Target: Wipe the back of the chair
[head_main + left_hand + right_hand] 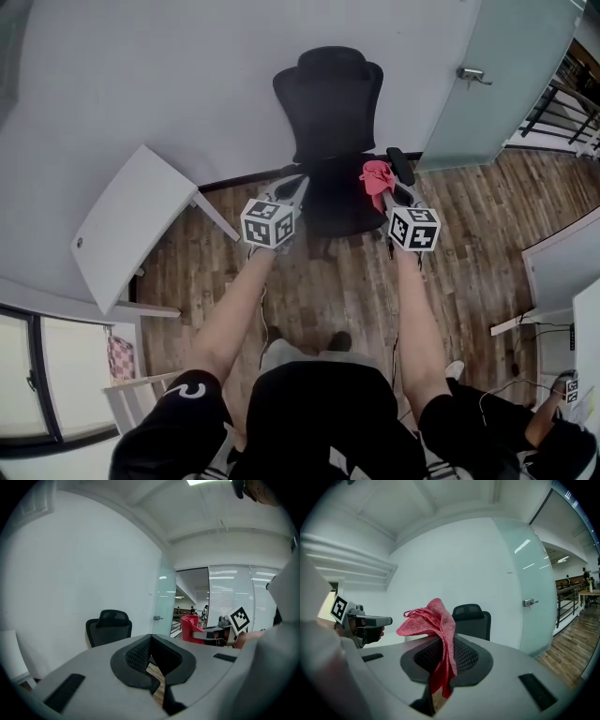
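A black mesh office chair [330, 122] stands against the white wall, its back and headrest facing me. The chair [109, 626] appears ahead in the left gripper view, and the chair [472, 620] shows behind the cloth in the right gripper view. My right gripper [382, 184] is shut on a red cloth [375, 178], which bunches above its jaws; the cloth [436, 634] hangs down between them. My left gripper [293, 187] is shut with nothing in it, level with the right one, over the seat's near edge.
A white table [131, 225] stands at the left by the wall. A frosted glass door [506, 75] with a handle [473, 74] is at the right. Wooden floor [469, 272] lies underfoot. White desks [567, 272] sit at the far right.
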The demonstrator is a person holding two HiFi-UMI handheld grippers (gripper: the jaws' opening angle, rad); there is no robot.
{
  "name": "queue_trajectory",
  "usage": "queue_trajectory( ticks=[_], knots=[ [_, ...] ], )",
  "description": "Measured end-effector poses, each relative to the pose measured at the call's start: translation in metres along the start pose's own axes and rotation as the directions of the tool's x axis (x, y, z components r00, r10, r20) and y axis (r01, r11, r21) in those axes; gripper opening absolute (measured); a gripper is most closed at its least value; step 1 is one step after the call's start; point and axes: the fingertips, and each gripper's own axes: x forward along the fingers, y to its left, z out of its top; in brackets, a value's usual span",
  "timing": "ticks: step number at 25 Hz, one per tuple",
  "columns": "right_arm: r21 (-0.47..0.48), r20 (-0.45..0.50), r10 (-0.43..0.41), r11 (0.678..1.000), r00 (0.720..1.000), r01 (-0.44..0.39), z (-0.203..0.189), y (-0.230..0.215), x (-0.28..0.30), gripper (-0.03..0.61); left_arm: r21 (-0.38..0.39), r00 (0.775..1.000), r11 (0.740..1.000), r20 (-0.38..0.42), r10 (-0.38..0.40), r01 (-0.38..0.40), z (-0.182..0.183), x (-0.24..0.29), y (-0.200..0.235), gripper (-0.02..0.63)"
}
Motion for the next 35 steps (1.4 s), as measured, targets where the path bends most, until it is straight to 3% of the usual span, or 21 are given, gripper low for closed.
queue_trajectory(
  ticks=[6,15,24,35],
  knots=[
    [0.020,0.018,-0.015,1.000,1.000,0.015,0.000,0.031,-0.007,0.067,-0.004,1.000,1.000,0.024,-0.016,0.016,0.013,-0.028,0.005,0.025],
    [0.013,0.003,-0.043,0.999,0.999,0.043,-0.018,0.087,-0.002,0.067,-0.057,0.999,0.998,0.017,-0.039,0.040,-0.013,-0.078,0.038,0.025],
    [0.017,-0.009,-0.050,0.999,0.999,0.050,-0.029,0.130,0.004,0.067,-0.061,0.998,0.996,0.010,-0.063,0.063,-0.027,-0.108,0.063,0.025],
    [0.028,-0.017,-0.052,0.998,0.998,0.053,-0.033,0.150,0.010,0.067,-0.074,0.998,0.995,0.017,-0.066,0.067,-0.030,-0.121,0.075,0.025]
  ],
)
